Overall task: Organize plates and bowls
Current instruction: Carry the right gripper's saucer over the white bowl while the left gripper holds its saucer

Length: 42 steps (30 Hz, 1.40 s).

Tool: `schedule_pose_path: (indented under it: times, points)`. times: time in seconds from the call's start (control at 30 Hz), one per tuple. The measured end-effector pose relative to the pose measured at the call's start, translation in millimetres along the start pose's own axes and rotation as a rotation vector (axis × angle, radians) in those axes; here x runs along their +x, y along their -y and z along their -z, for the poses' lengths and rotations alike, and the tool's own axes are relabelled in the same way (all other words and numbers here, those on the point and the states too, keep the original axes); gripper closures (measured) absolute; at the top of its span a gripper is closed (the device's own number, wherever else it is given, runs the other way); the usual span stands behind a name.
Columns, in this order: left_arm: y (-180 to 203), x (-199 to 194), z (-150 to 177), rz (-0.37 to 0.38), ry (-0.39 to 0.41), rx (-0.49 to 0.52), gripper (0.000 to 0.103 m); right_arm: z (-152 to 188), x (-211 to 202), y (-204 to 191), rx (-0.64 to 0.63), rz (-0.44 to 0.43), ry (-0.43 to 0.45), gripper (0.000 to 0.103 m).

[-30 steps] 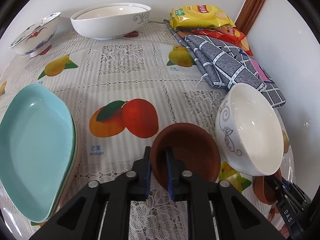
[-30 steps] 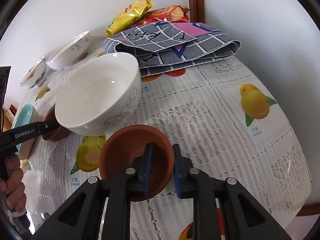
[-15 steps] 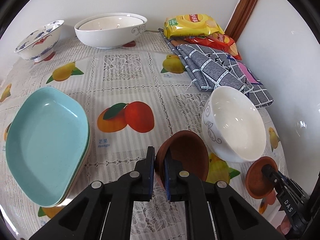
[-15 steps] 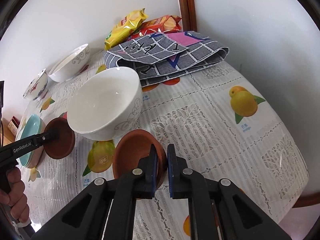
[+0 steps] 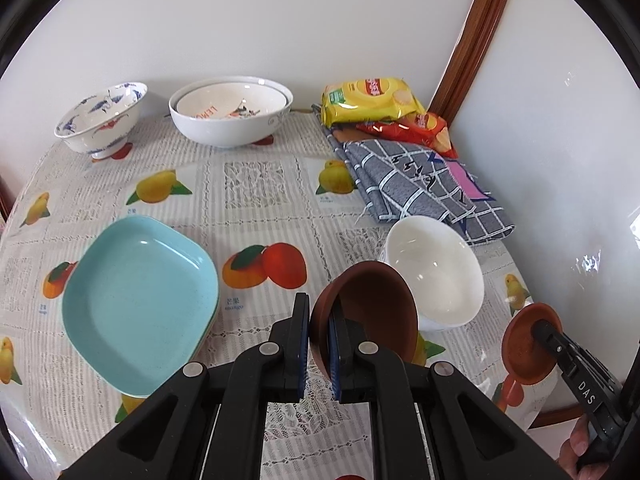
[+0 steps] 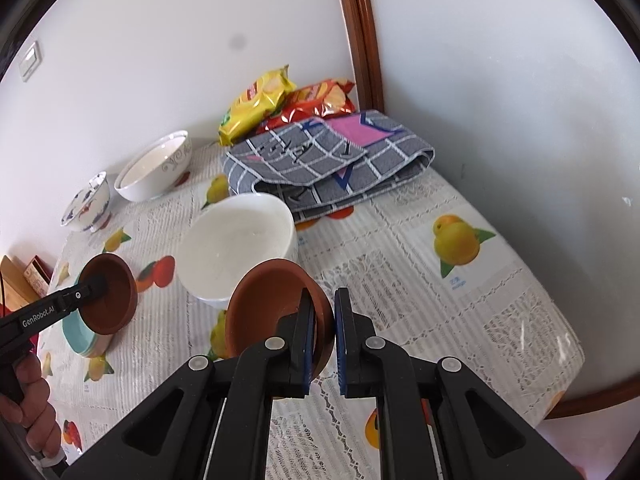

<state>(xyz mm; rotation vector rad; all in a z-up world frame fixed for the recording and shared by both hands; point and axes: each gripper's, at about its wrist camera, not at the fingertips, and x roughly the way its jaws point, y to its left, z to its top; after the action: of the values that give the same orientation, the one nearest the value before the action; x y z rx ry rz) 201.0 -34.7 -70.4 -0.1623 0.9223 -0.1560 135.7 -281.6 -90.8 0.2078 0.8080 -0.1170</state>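
Note:
My left gripper [image 5: 319, 344] is shut on the rim of a small brown bowl [image 5: 372, 312] and holds it tilted above the tablecloth, just in front of a white bowl [image 5: 436, 272]. My right gripper [image 6: 322, 340] is shut on the rim of a second brown bowl [image 6: 264, 308], also in the air beside the white bowl [image 6: 236, 248]. Each wrist view shows the other gripper with its bowl: the right gripper [image 5: 542, 328] with its brown bowl [image 5: 524, 352], the left gripper [image 6: 96, 282] with its brown bowl [image 6: 114, 300]. Stacked teal plates [image 5: 136, 300] lie at the left.
At the back stand a large white bowl [image 5: 232, 116] with another nested inside and a blue-patterned bowl [image 5: 102, 120]. A folded grey checked cloth [image 5: 420, 184] and snack bags [image 5: 368, 98] fill the back right corner by the wall. The round table's edge [image 6: 576, 364] curves close on the right.
Both grippers have risen and lifted their brown bowls off the tablecloth. The right jaws closed tighter on the rim. The table looks farther away in both views.

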Motion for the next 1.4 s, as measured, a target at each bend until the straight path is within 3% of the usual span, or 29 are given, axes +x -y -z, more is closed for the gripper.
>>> schedule_pose_path:
  times: [0.6, 1.0, 1.4]
  points:
    - [-20.9, -38.8, -12.0, 0.006, 0.062, -0.001, 0.094, -29.4, -27.8, -26.8, 0.011, 0.003, 0.070, 0.093]
    - [-37.4, -27.2, -18.6, -0.001, 0.051, -0.025, 0.094, -36.4, -3.1, -43.2, -0.013, -0.005, 0.038, 0.093]
    - [-53.8, 5.5, -23.9, 0.001, 0.002, -0.065, 0.094, -36.0, 47.4, -58.5, -0.045, 0.014, -0.034, 0.093]
